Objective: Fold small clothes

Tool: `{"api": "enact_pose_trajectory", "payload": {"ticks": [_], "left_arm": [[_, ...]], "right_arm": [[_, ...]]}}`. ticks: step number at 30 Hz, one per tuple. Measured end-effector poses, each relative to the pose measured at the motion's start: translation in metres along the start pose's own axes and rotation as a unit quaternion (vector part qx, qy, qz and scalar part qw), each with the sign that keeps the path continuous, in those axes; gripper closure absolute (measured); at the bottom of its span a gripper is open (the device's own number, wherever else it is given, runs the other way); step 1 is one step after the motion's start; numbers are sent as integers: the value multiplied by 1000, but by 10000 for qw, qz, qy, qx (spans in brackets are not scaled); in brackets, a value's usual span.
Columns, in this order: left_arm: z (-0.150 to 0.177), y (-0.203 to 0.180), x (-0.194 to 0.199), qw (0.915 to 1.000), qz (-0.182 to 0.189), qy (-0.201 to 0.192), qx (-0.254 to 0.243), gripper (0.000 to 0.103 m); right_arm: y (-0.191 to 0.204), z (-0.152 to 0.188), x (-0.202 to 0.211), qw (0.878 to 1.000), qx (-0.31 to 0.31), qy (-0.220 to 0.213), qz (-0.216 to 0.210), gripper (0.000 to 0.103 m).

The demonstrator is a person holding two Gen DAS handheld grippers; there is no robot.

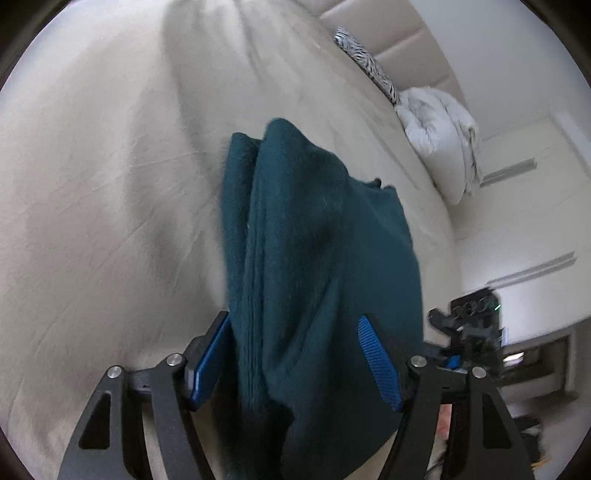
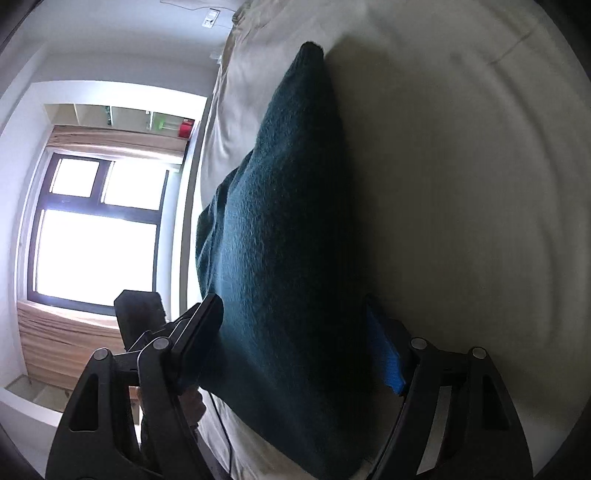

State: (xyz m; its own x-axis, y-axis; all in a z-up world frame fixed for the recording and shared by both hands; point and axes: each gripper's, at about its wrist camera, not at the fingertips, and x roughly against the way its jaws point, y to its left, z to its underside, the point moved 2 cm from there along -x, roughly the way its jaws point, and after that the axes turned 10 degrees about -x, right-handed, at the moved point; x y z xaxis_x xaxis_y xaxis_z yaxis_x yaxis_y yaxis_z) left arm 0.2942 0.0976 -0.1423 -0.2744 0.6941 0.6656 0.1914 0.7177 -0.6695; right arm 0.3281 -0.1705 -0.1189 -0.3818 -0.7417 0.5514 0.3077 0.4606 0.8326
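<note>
My left gripper (image 1: 295, 363) is standing wide, its pads clear of the teal garment (image 1: 314, 258) bunched between them on the bed (image 1: 110, 184). My right gripper (image 2: 295, 347) is gaping wide too, that same cloth lying between its jaws.

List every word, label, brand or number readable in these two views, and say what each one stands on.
None can be read.
Small white plate on the wall: dark marks, too small and blurred to read.
Dark device beside the bed: a green light and blurred pale marks, unreadable.
Red box on the shelf: no legible print.
Teal garment, blue pads and bedsheet: no text or label visible.
</note>
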Motion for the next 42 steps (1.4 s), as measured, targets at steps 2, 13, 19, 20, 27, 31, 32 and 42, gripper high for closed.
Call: {"api": "enact_pose_trajectory", "payload": {"ticks": [2, 13, 19, 20, 27, 31, 32, 42], "left_arm": [[-4, 5, -3, 9999, 26, 38, 124, 41], [4, -22, 4, 9997, -156, -20, -163, 76], [33, -68, 35, 9988, 182, -75, -441, 77], [39, -75, 39, 9985, 230, -86, -487, 76], [103, -109, 43, 9958, 271, 128, -864, 76], [138, -100, 14, 9950, 38, 470, -882, 75], [144, -96, 4, 9946, -92, 560, -867, 74], [153, -89, 6, 9969, -114, 302, -716, 67]], "right_arm": [[3, -2, -7, 9999, 22, 45, 115, 36], [21, 23, 20, 9970, 442, -266, 572, 65], [33, 66, 76, 9976, 573, -293, 256, 66], [33, 74, 87, 9976, 583, -306, 194, 66], [-1, 146, 145, 9978, 543, -390, 1, 66], [-44, 173, 152, 9988, 287, -364, 126, 66], [-56, 177, 149, 9987, 253, -353, 274, 65], [-101, 189, 171, 9984, -113, -556, -36, 57]]}}
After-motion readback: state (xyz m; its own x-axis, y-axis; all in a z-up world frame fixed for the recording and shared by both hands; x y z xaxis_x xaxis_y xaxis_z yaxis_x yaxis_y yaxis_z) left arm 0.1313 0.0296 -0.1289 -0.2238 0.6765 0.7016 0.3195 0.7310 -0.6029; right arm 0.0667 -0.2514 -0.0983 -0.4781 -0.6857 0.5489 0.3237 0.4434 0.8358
